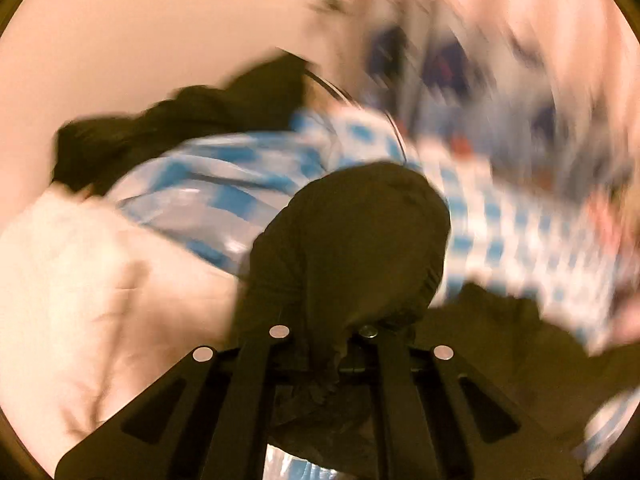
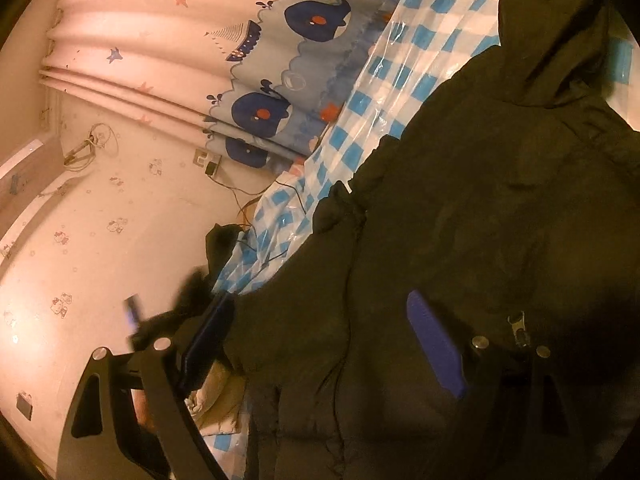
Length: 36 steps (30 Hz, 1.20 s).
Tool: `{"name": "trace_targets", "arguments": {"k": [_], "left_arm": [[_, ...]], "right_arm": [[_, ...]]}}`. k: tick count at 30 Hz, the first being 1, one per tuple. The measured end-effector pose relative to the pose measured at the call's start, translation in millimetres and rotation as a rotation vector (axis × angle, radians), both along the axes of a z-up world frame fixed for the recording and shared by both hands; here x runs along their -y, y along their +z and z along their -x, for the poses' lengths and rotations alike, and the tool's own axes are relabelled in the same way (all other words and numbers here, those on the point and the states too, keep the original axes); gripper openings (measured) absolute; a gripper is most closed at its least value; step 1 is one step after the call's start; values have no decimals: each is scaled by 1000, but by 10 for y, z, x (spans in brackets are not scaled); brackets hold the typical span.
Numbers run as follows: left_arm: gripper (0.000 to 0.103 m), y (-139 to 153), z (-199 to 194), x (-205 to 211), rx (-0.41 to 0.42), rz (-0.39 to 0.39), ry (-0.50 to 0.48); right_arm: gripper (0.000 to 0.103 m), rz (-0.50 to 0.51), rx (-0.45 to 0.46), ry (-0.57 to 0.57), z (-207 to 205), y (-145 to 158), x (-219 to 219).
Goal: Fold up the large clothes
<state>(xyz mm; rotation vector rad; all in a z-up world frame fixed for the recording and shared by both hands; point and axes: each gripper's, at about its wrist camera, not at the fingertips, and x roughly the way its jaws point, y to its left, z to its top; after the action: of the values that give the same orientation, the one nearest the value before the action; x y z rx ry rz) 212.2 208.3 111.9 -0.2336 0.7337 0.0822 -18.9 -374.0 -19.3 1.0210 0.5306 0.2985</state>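
Folding looks barely begun: the left gripper [image 1: 340, 344], its jaws apparently clamped on bunched dark jacket [image 2: 460, 220], lifts one part; the right gripper [image 2: 320, 344] gapes wide over unfolded bulk.

Warm, dim yellowish indoor light tints both fisheye views, the left wrist view heavily smeared by motion blur across the checked plastic sheet [image 1: 224, 184] while the right stays mostly sharp, with glare on that sheet, the dark jacket [image 2: 480, 220] underexposed, and edges bowed.
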Motion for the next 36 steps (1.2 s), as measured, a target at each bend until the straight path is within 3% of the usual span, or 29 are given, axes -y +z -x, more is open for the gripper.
{"name": "trace_targets", "arguments": {"k": [1, 3, 4, 8, 9, 11, 13, 15, 16, 17, 18, 20, 21, 24, 26, 27, 30, 32, 36], "left_arm": [[5, 38, 14, -129, -14, 15, 0], [6, 138, 133, -530, -10, 5, 80], [6, 167, 185, -733, -2, 38, 121], [6, 24, 618, -1949, 51, 377, 462], [6, -150, 810, -2294, 52, 511, 573], [9, -405, 1057, -2637, 105, 727, 616], [11, -499, 1227, -2747, 148, 830, 607], [27, -471, 1365, -2762, 156, 852, 603], [53, -439, 1424, -2767, 166, 868, 589], [70, -394, 1497, -2799, 182, 889, 571], [75, -311, 1618, -2825, 190, 885, 586], [91, -73, 1965, -2822, 220, 791, 704], [91, 8, 2093, -2795, 235, 760, 711], [91, 283, 2325, -2321, 250, 560, 607], [92, 301, 2308, -1673, 216, 399, 465], [92, 220, 2364, -1310, 193, 359, 398], [92, -166, 2119, -175, 121, 322, 138], [92, -461, 1951, 635, 72, 315, -9], [92, -994, 1540, 1880, -34, 419, -184]], "right_arm": [[86, 5, -16, 0, -22, -31, 1], [86, -24, -48, 5, -56, -120, 11], [86, -37, -64, 5, -75, -164, 16], [86, -48, -74, 7, -93, -208, 54], [86, -50, -76, 9, -100, -215, 60], [86, -55, -83, 12, -117, -232, 70], [86, -60, -92, 16, -132, -248, 75], [86, -57, -97, 19, -146, -249, 77], [86, -58, -98, 22, -148, -249, 83], [86, -60, -99, 21, -147, -250, 98], [86, -61, -99, 18, -144, -248, 99], [86, -65, -98, 11, -139, -229, 138], [86, -67, -93, 4, -125, -199, 178], [86, -88, -32, -42, 30, -3, 436], [86, -56, 34, -98, 209, 224, 776], [89, -30, 62, -134, 322, 324, 993], [91, 68, 71, -291, 704, 555, 1887], [91, 34, 78, -374, 895, 607, 2519], [91, -7, 52, -538, 1110, 669, 3729]]}}
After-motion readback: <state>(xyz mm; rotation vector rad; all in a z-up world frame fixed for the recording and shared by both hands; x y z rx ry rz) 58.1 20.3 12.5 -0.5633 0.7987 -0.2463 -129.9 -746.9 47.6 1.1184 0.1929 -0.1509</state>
